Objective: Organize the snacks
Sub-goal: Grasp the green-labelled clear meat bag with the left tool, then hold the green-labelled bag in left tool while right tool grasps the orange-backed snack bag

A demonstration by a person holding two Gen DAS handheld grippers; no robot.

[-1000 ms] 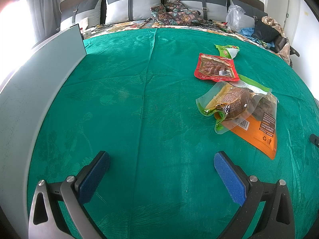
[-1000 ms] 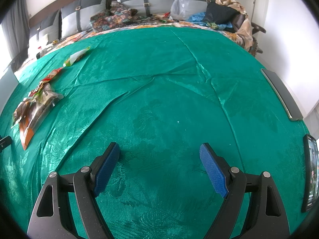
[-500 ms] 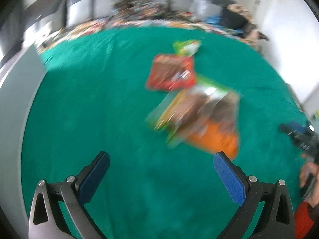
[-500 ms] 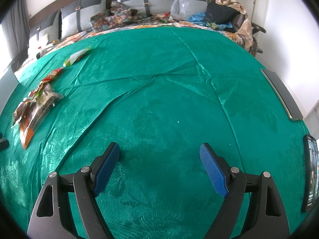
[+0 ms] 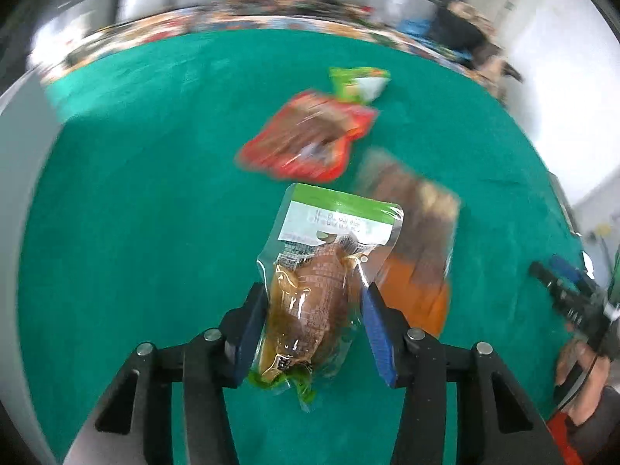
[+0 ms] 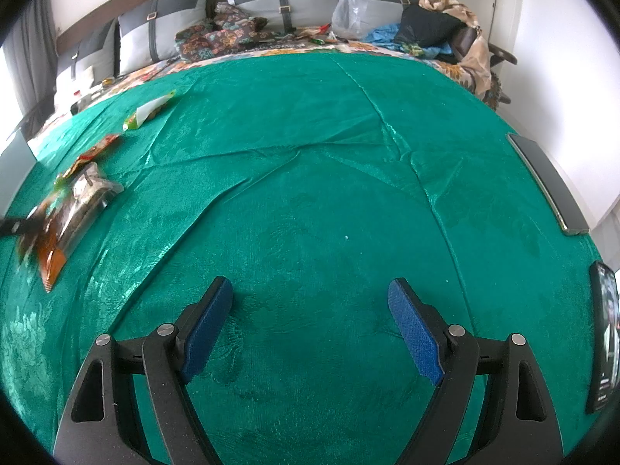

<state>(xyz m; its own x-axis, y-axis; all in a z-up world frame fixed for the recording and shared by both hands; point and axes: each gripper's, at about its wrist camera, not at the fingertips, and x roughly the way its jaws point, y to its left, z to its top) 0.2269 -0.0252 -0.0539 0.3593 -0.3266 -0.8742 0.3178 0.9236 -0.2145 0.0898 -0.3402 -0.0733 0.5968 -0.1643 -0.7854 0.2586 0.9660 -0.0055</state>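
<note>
My left gripper (image 5: 314,317) is shut on a clear vacuum pouch with a green-and-white top and brown meat inside (image 5: 321,275), held above the green cloth. Under and right of it lies an orange-and-brown snack bag (image 5: 418,240). Beyond lie a red packet (image 5: 310,139) and a small green-and-white packet (image 5: 360,83). My right gripper (image 6: 310,329) is open and empty over bare green cloth. In the right wrist view the snack pile (image 6: 73,209) sits at the far left, with the green-and-white packet (image 6: 149,112) farther back.
A grey box wall (image 5: 23,178) stands at the left. A dark flat device (image 6: 548,182) and a phone (image 6: 604,333) lie at the cloth's right edge. Pillows and clutter (image 6: 271,27) line the far end. The right gripper and hand show at the left view's right edge (image 5: 573,310).
My left gripper moved right to the snack pile, closed on the clear meat pouch and lifted it. The right gripper stayed still and open.
</note>
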